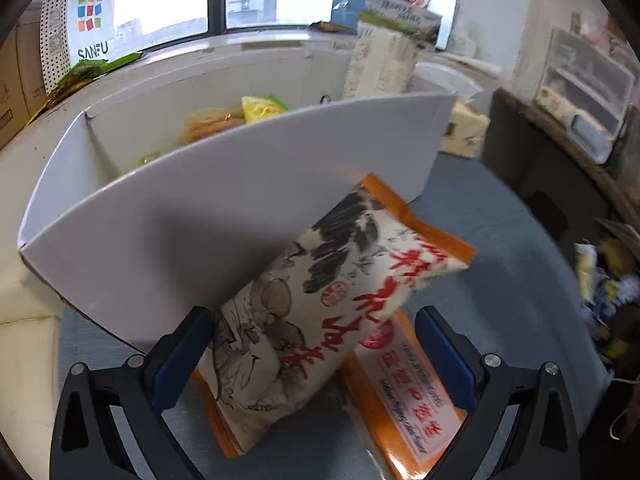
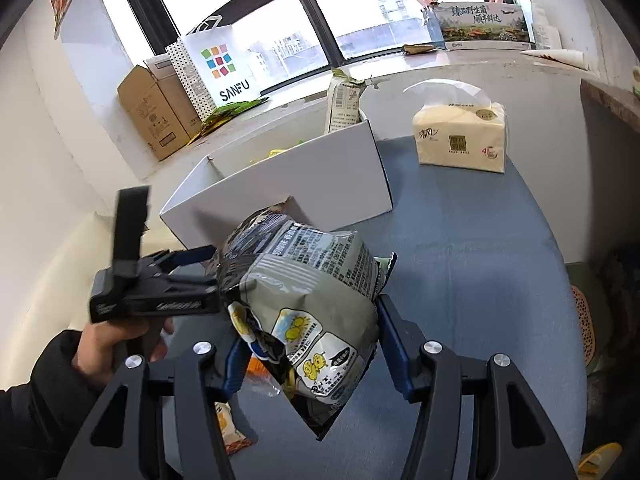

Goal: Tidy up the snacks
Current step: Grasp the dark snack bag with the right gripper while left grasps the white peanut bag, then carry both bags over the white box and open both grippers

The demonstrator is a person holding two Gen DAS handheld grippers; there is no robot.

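Observation:
In the left wrist view my left gripper point(image 1: 316, 344) has its jaws wide apart. A cream and orange snack pack point(image 1: 320, 304) lies tilted between them, touching the left pad, leaning toward the white box point(image 1: 200, 216). A flat orange pack point(image 1: 404, 392) lies under it on the blue table. In the right wrist view my right gripper point(image 2: 312, 344) is shut on a grey crinkled snack bag point(image 2: 304, 304), held above the table in front of the white box point(image 2: 304, 176). The left gripper point(image 2: 176, 276) shows at left, held by a hand.
The white box holds yellow and orange snack packs point(image 1: 240, 116). A tall pale bag point(image 2: 344, 100) stands behind it. A tissue pack point(image 2: 460, 136) sits at the back right. Cardboard boxes point(image 2: 156, 112) and a SANFU bag point(image 2: 216, 68) stand on the windowsill. Small snacks point(image 2: 232, 428) lie near my right gripper.

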